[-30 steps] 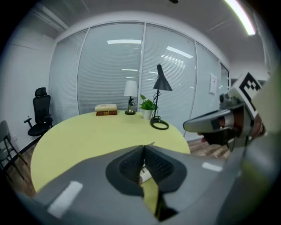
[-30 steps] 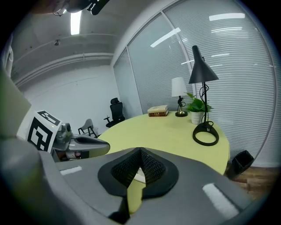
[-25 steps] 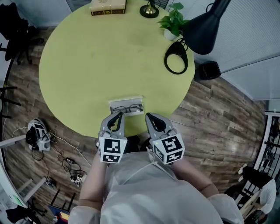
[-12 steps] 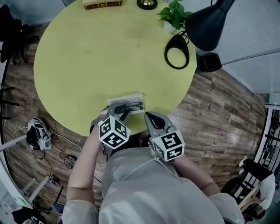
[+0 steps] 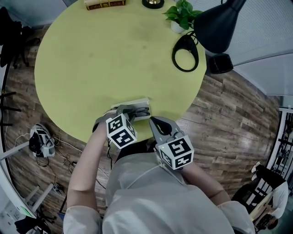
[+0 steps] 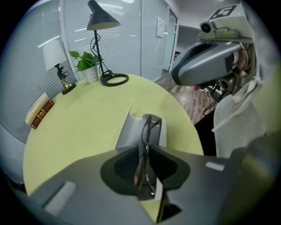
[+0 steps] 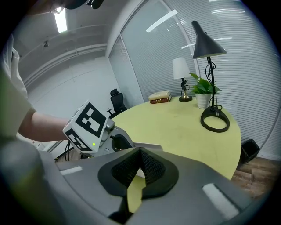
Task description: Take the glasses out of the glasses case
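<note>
Open tabletop (image 5: 100,59) beyond case (image 5: 135,101); lamp base (image 5: 186,40) well apart.

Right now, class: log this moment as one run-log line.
step: grasp | left gripper: jaws just closing, on glasses in open case | right gripper: shut, empty, beside case

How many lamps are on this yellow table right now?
2. The black desk lamp stands at the table's far right edge, beside the potted plant. The small white-shaded lamp stands at the far edge, between that plant and the book. None seems hidden.
</note>
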